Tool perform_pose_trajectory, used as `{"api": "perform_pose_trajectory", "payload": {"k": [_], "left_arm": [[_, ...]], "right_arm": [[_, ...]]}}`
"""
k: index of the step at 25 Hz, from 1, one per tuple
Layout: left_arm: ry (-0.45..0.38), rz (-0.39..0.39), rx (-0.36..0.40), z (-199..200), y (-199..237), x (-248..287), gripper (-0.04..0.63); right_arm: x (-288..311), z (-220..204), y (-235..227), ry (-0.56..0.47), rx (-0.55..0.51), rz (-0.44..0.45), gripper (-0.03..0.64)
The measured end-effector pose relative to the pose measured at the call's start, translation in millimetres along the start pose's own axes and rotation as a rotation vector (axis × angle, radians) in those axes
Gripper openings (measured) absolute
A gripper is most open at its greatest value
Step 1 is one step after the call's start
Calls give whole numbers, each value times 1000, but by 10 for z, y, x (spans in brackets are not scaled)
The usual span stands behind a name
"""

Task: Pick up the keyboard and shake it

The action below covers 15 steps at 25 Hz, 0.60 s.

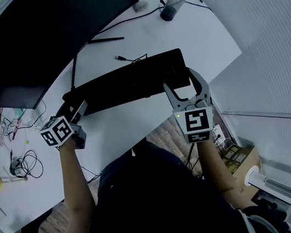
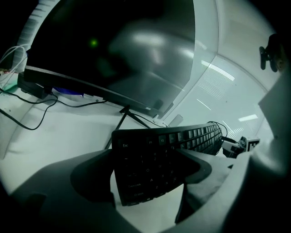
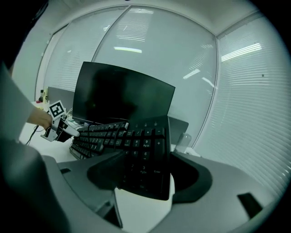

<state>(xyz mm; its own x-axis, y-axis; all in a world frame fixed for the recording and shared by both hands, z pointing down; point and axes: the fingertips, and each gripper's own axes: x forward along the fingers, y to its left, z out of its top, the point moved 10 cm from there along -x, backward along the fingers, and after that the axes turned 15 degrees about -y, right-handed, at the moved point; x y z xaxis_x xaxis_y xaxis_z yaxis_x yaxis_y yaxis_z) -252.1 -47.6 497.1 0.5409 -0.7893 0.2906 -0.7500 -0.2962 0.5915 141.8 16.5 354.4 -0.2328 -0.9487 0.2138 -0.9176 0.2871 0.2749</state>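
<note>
Head view centre is crossed by the keyboard [image 1: 128, 82], which is clamped at its ends by the left gripper [image 1: 79, 110] and the right gripper [image 1: 184, 82] over the white desk [image 1: 175, 30], so the grasp is judged done while lifting clear and shaking are left.

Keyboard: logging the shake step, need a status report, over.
Left tool astride flat black keyboard's left end, right tool astride numpad end; clamp unconfirmed. Lift off white desk unclear. Thin black cable lies behind.
</note>
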Motion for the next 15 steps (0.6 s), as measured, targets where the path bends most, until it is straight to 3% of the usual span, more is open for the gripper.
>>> {"api": "perform_pose_trajectory", "payload": {"k": [8,15], "left_arm": [[-9,93,173,305,-389,-213,423],[8,151,462,671,-878,-362,425]], "right_arm": [[40,-456,-195,99,285,30,315],[131,-956,-206,163,603,91,314]]}}
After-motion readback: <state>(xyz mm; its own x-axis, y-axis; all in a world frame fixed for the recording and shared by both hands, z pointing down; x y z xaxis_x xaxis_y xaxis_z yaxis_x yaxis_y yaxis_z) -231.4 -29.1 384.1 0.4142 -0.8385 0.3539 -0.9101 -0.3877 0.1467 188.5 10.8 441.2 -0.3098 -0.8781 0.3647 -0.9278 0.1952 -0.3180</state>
